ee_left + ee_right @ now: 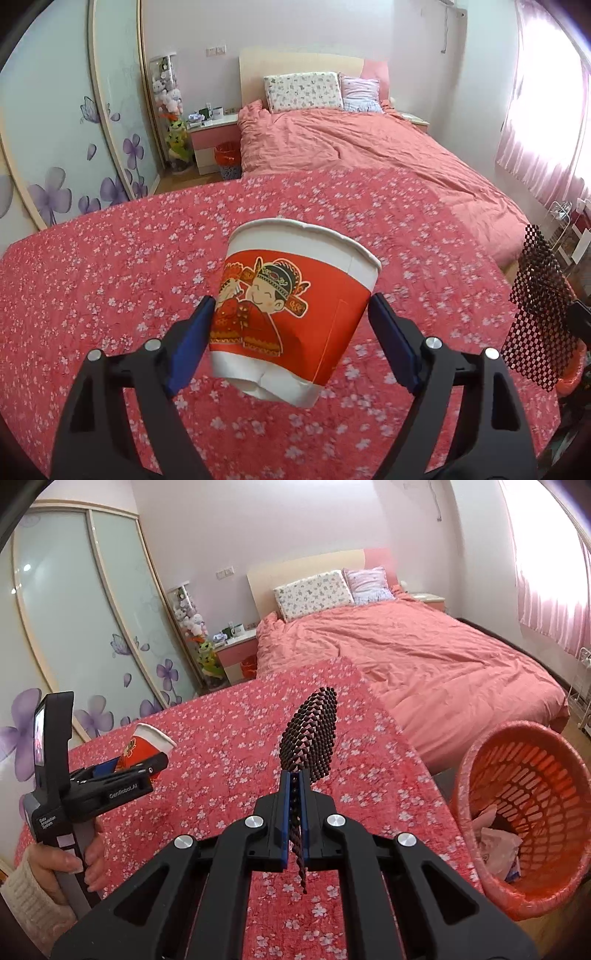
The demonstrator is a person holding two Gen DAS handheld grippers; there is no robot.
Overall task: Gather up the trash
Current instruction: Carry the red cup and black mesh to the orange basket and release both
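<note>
A white paper cup (295,314) with a red cartoon band hangs tilted above the red floral tablecloth (110,277), gripped on both sides by the blue pads of my left gripper (291,301). The right wrist view shows the same cup (147,746) in the left gripper (125,768), held by a hand in a cream sleeve. My right gripper (294,775) is shut on a dark checkered mesh sheet (310,738), which sticks up above the cloth. That sheet (535,295) also shows at the right edge of the left wrist view.
An orange plastic basket (480,775) stands off the table's right edge with some plastic wrappers inside. Behind the table lies a pink bed (424,657). A nightstand (214,129) and a small red bin (227,157) stand at the far left by the wardrobe doors.
</note>
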